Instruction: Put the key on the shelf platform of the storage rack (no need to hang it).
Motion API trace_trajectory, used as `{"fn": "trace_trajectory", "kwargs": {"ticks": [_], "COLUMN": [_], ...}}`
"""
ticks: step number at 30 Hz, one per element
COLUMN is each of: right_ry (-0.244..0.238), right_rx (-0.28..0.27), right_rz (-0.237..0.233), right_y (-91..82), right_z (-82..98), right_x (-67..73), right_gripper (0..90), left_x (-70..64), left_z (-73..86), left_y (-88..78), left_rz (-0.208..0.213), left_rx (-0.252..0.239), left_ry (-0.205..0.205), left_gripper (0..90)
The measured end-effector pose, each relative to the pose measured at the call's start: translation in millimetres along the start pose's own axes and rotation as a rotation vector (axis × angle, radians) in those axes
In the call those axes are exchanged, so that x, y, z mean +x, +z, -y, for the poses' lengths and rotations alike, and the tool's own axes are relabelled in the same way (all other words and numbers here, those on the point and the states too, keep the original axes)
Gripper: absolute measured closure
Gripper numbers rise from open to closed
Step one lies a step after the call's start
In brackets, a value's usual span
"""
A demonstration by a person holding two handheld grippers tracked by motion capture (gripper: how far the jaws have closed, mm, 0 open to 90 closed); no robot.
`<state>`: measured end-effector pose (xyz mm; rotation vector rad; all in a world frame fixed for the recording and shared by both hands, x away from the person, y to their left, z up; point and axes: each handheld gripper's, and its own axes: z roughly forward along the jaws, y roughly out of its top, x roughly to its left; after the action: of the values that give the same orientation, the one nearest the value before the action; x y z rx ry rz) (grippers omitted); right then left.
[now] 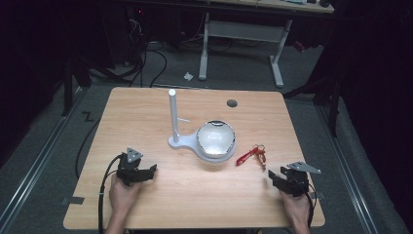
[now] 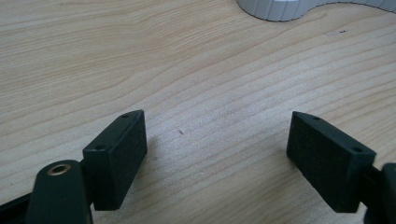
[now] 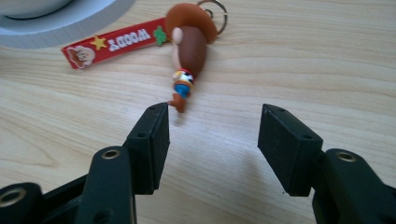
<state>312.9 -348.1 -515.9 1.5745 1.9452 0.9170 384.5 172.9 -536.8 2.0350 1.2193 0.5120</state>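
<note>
From the high view, the left gripper (image 1: 146,171) and the right gripper (image 1: 276,178) are seen resting on the light wooden table (image 1: 146,117), well apart, each held by a hand at the near edge. The red keychain with a strap and a small cowboy figure (image 1: 251,154) lies just ahead of the right gripper, beside the white stand with an upright post (image 1: 174,122), whose base carries a shiny round bowl (image 1: 215,138).

In the left gripper view, the jaws are spread wide over bare wood and nothing is held; the white base is cut off at the top edge.

In the right gripper view, the jaws are likewise parted wide and empty, and the figure's feet are seen just beyond the left jaw. For a clean pickup, the gripper would best be slid forward and shifted towards the figure, so that the body is centred between the pads before closing. The metal ring is cut off at the top, and the figure's face is blurred.
</note>
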Motion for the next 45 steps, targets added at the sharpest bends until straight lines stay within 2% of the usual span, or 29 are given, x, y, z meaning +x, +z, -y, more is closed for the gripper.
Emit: {"fn": "trace_trajectory", "kwargs": {"ticks": [9, 17, 24, 34, 45], "right_ry": [-0.038, -0.069, -0.082, -0.060, -0.058], "right_rx": [-0.007, 0.011, 0.030, 0.066, 0.075], "right_rz": [-0.024, -0.009, 0.002, 0.041, 0.041], "right_y": [4.3, 13.6, 24.7, 45.6, 63.5], "right_z": [-10.7, -22.2, -29.5, -36.3, -43.4], "right_x": [15.1, 23.9, 25.9, 21.6, 20.4], "right_gripper": [40.5, 40.1, 40.0, 40.3, 46.2], "left_x": [0.0, 0.0, 0.0, 0.1, 0.1], "left_z": [0.0, 0.0, 0.0, 0.0, 0.0], "left_y": [0.0, 0.0, 0.0, 0.0, 0.0], "left_rz": [0.000, 0.000, 0.000, 0.000, 0.000], "left_rx": [0.000, 0.000, 0.000, 0.000, 0.000], "left_ry": [0.000, 0.000, 0.000, 0.000, 0.001], "left_gripper": [20.6, 20.6, 20.6, 20.6, 20.6]}}
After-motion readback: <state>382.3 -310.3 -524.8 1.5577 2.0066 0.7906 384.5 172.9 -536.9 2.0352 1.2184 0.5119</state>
